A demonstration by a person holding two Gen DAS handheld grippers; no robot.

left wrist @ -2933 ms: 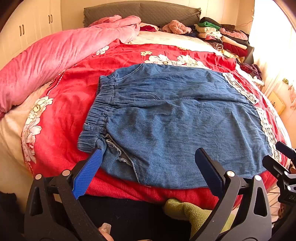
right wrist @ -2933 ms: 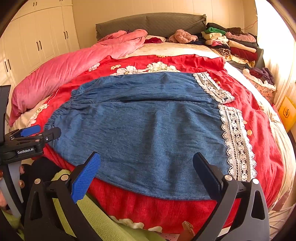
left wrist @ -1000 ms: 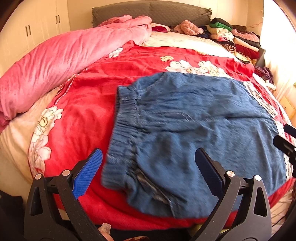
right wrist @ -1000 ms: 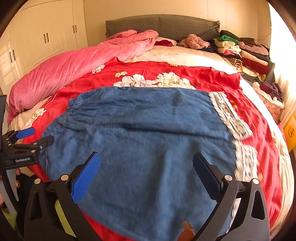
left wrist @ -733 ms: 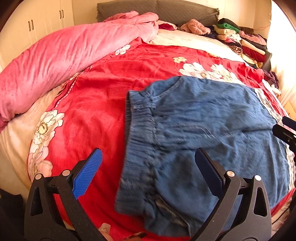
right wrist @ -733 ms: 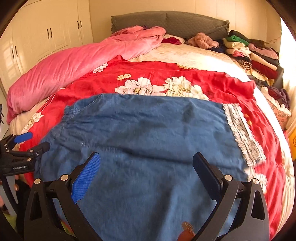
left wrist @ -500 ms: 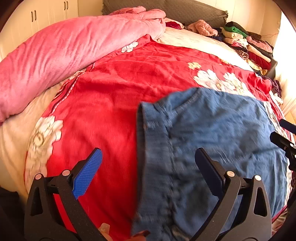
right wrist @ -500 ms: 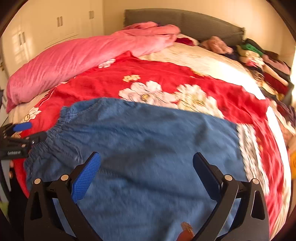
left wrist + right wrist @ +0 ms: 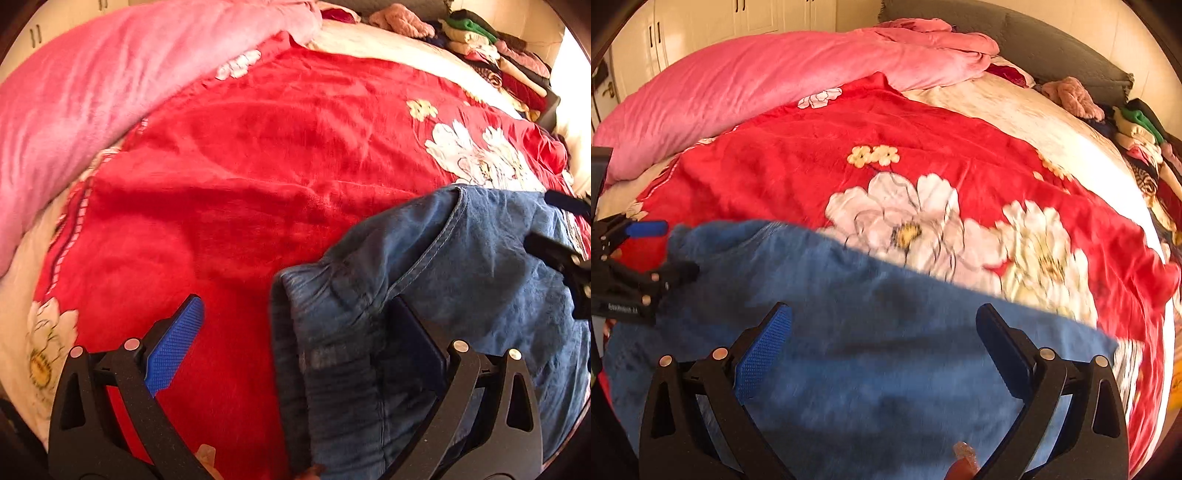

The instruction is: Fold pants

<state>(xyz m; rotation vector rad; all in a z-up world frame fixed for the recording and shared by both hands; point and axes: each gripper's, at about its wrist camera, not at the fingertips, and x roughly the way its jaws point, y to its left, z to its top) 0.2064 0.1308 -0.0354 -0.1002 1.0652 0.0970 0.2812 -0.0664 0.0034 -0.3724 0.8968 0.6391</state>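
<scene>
Blue denim pants (image 9: pixel 461 280) with an elastic waistband (image 9: pixel 325 354) lie flat on a red flowered blanket (image 9: pixel 258 166). My left gripper (image 9: pixel 291 332) is open low over the waistband's far corner, its right finger over denim, its left finger over blanket. My right gripper (image 9: pixel 882 332) is open low over the far edge of the pants (image 9: pixel 886 369), which look blurred. The left gripper shows at the left edge of the right wrist view (image 9: pixel 639 273). The right gripper shows at the right edge of the left wrist view (image 9: pixel 561 243). Neither holds cloth.
A pink duvet (image 9: pixel 757 85) lies bunched along the bed's left side. A grey headboard (image 9: pixel 1052 40) stands at the far end. Stacked folded clothes (image 9: pixel 1145 140) sit at the far right. White wardrobe doors (image 9: pixel 701 26) stand at the back left.
Both grippers have moved forward over the pants, from the near edge to the far edge. Both stayed open. The pants lie as before.
</scene>
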